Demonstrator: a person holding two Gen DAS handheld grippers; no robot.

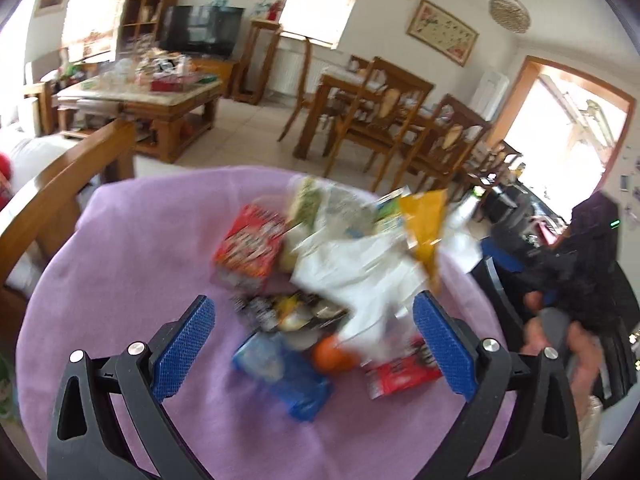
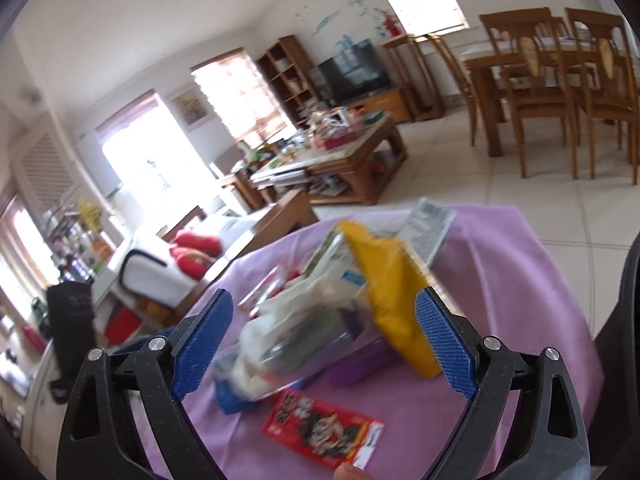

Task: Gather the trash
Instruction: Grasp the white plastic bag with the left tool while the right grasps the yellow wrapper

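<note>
We judge the main risk to be a loose grab: the heap of mixed wrappers and cartons (image 1: 320, 272) is light and tangled, so closing on one piece could drag others off the round table under a lilac cloth (image 1: 132, 264).

The heap sits near the middle of that table: a crumpled white plastic bag (image 1: 360, 272) at its centre, a yellow foil packet (image 2: 392, 292) leaning on the bag, a red printed carton (image 1: 250, 246) beside it.

The left gripper (image 1: 316, 340) stands wide and empty. The right gripper (image 2: 324, 340) also gapes wide, straddling the bag without pressing it.
</note>
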